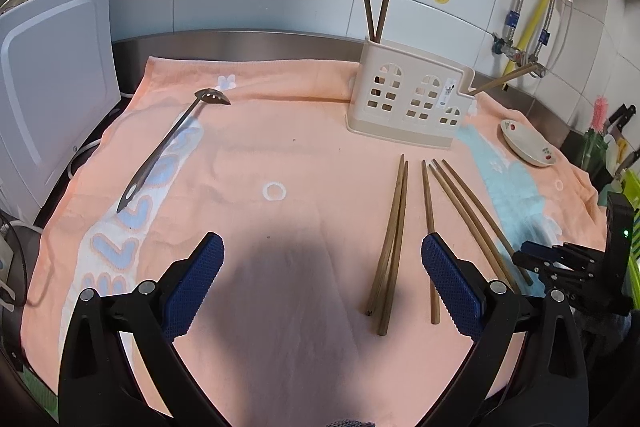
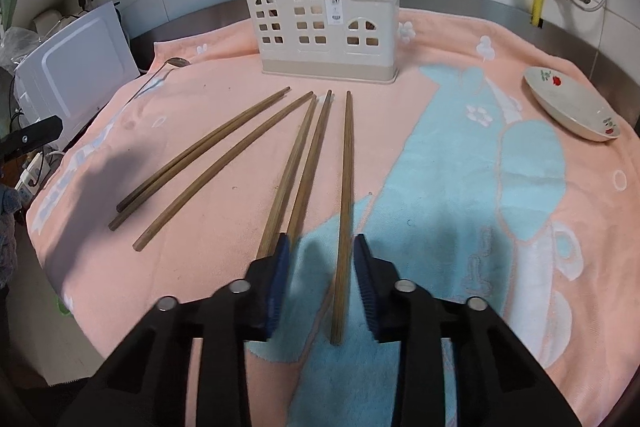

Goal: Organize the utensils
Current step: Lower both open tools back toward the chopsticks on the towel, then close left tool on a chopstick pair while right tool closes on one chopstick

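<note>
**Lone chopstick lined up between the right claw's pads**

Lying on the towel (image 2: 440, 39), on its blue patch: one chopstick (image 2: 345, 211), the rightmost of six loose ones, long axis running straight away from the right claw (image 2: 319, 287) toward the holder (image 2: 320, 27). Near end tucked between the two blue pads (image 2: 280, 283), a gap showing on either side, so narrowed around it but not yet pinching. Nothing lifted. Next two sticks (image 2: 298, 175) just beside the left pad, likely to be nudged if the closing drifts that way.

Left claw (image 1: 322, 283) spread wide and empty, hovering over bare towel; nearest pair (image 1: 390, 247) between its pads in view but farther off. Ladle (image 1: 172, 147) well apart, off to its left. Right hand clearly the nearer one for this stick.

Four sticks already upright in the holder, two at each end. Likely needed next: a squeeze square across the shaft, then a lift toward the holder.
</note>
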